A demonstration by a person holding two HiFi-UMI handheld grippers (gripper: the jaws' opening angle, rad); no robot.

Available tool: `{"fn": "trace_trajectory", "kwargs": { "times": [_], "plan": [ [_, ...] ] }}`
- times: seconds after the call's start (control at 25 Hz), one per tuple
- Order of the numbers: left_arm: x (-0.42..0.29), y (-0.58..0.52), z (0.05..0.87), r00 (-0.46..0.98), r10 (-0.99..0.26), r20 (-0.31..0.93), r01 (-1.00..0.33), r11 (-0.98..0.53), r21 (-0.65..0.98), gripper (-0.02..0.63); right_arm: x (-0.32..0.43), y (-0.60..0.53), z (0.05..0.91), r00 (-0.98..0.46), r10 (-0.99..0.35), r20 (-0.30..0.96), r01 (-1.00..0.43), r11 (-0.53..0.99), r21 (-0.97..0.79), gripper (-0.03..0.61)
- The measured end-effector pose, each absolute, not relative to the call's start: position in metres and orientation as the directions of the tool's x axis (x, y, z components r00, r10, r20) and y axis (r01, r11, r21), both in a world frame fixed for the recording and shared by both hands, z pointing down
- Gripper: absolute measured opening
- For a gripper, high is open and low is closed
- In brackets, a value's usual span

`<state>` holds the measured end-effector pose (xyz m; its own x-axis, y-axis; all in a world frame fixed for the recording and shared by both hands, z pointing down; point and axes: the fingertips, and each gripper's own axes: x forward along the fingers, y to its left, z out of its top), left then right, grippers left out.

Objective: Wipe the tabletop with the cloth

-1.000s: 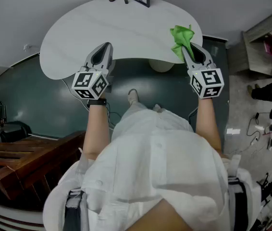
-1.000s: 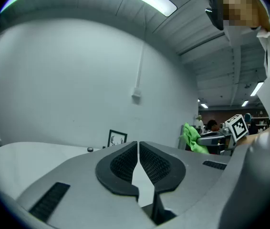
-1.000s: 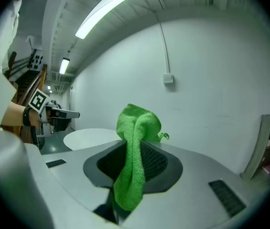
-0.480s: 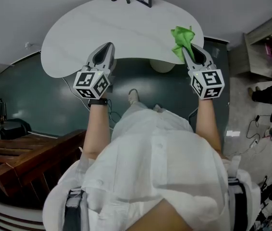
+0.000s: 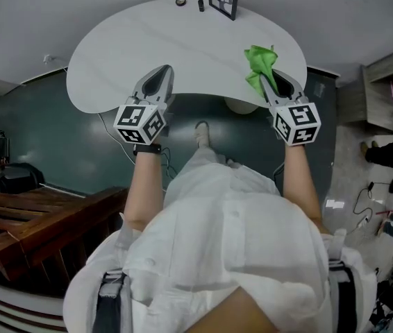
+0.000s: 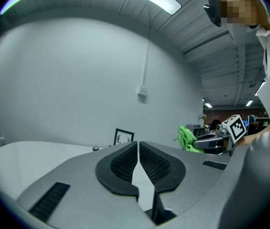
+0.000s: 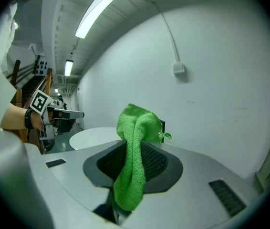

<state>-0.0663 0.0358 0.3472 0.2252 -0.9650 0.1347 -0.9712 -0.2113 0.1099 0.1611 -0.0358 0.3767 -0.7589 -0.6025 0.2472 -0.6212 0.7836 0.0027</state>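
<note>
Here, right gripper [image 5: 267, 82] clamped on green cloth [image 5: 258, 62], left gripper [image 5: 163, 73] closed, empty, near white tabletop [image 5: 141, 40].

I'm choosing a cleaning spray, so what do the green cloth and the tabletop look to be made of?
The cloth looks like matte microfibre or terry: fuzzy pile, limp soft folds. The tabletop is smooth, white, faintly sheened, probably laminate or painted board; no grain shows, so I can't be sure.
</note>
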Motion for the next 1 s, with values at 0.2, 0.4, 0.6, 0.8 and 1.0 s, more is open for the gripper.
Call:
{"fn": "trace_trajectory", "kwargs": {
  "times": [0.2,0.4,0.6,0.8,1.0],
  "plan": [
    [-0.092,0.001,0.354,0.235,-0.962,0.142,-0.968,-0.218,0.126,0.020,0.108,-0.060,0.389,-0.782,-0.551,0.291,-0.575,0.818,0.005,0.085],
    [-0.124,-0.041,0.365,0.254,-0.953,0.164,-0.962,-0.232,0.141,0.020,0.053,-0.095,0.406,-0.790,-0.506,0.346,-0.544,0.839,-0.012,0.086],
    [-0.163,-0.087,0.378,0.264,-0.946,0.187,-0.959,-0.236,0.158,0.020,-0.016,-0.135,0.432,-0.789,-0.455,0.412,-0.514,0.857,-0.037,0.086],
    [-0.188,-0.113,0.394,0.285,-0.934,0.217,-0.953,-0.251,0.172,0.020,-0.080,-0.159,0.460,-0.779,-0.410,0.475,-0.495,0.867,-0.062,0.086],
    [-0.215,-0.132,0.413,0.294,-0.925,0.242,-0.950,-0.253,0.185,0.020,-0.134,-0.177,0.490,-0.764,-0.366,0.531,-0.477,0.875,-0.084,0.086]
  ]
}}
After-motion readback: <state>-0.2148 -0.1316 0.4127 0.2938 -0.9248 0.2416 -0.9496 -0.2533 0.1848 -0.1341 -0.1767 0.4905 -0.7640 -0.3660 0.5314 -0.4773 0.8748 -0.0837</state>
